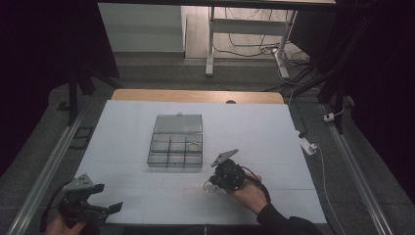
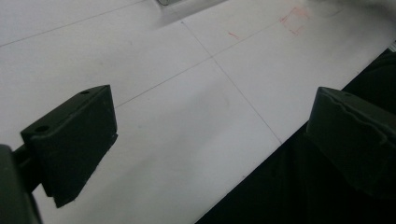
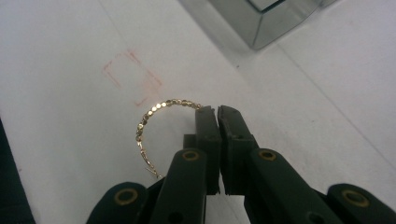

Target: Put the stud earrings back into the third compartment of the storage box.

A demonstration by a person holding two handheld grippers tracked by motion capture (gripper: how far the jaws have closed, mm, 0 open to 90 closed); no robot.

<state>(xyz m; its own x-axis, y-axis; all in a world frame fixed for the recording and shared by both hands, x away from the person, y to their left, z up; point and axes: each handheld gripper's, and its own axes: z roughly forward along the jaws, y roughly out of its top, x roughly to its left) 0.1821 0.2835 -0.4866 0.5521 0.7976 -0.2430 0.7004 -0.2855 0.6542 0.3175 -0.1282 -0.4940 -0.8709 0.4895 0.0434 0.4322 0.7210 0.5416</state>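
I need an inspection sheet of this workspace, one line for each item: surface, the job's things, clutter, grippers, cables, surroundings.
Surface: white table top with thin lines and a faint red square mark.
Job's things: gold bracelet on the surface; clear compartment box, lid open, holding a small ring-like item in one right-hand compartment.
Clutter: nothing seen.
Grippers: right gripper shut on the bracelet's end; left gripper open, nothing between its jaws, at the near left edge.
Cables: a black one at the right gripper; more on the floor beyond.
Surroundings: dim room, a white desk frame behind.
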